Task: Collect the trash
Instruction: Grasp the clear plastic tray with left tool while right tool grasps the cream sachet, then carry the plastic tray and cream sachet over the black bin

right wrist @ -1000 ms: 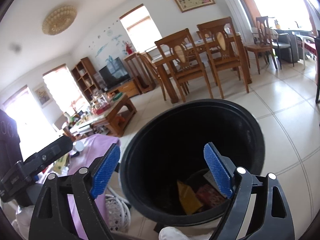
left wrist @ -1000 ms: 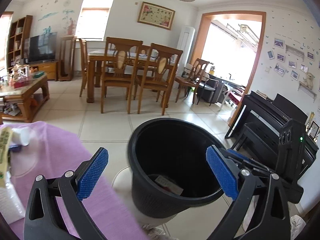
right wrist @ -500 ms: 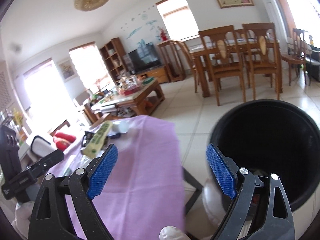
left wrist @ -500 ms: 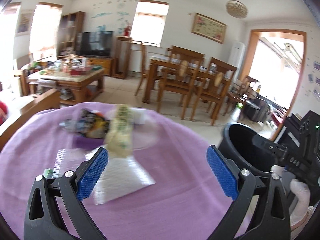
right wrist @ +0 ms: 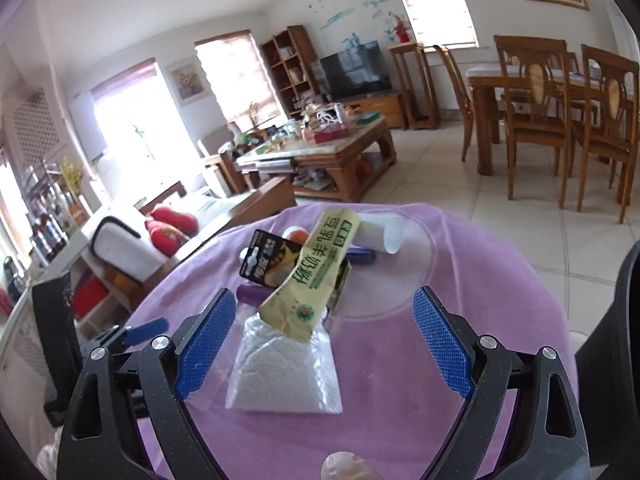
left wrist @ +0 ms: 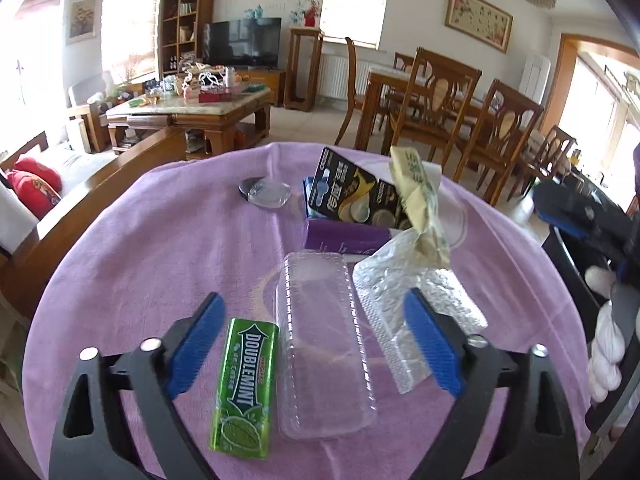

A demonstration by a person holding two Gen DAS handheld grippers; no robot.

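Trash lies on a round table under a purple cloth (left wrist: 140, 264). My left gripper (left wrist: 312, 320) hovers low over its near part, jaws closing. A green Doublemint gum pack (left wrist: 244, 388) and a clear plastic tray (left wrist: 320, 344) lie between the pads, which touch neither. Beyond them are a silvery bag (left wrist: 416, 312), a yellow wrapper (left wrist: 420, 208), a black battery card (left wrist: 352, 196) and a purple tube (left wrist: 344, 236). My right gripper (right wrist: 324, 308) stands open above the white-filled bag (right wrist: 280, 368) and the yellow wrapper (right wrist: 316, 272), holding nothing.
A white paper cup (right wrist: 380, 232) lies at the table's far side, a clear round lid (left wrist: 268, 196) near the card. The black bin's dark rim (right wrist: 612, 360) is at the right. A sofa (right wrist: 224, 208), a coffee table (right wrist: 332, 156) and dining chairs (right wrist: 532, 120) stand beyond.
Both grippers have swung left from over the black bin to over the purple table. The left jaws stand a little narrower than before. The right jaws are as wide as before.
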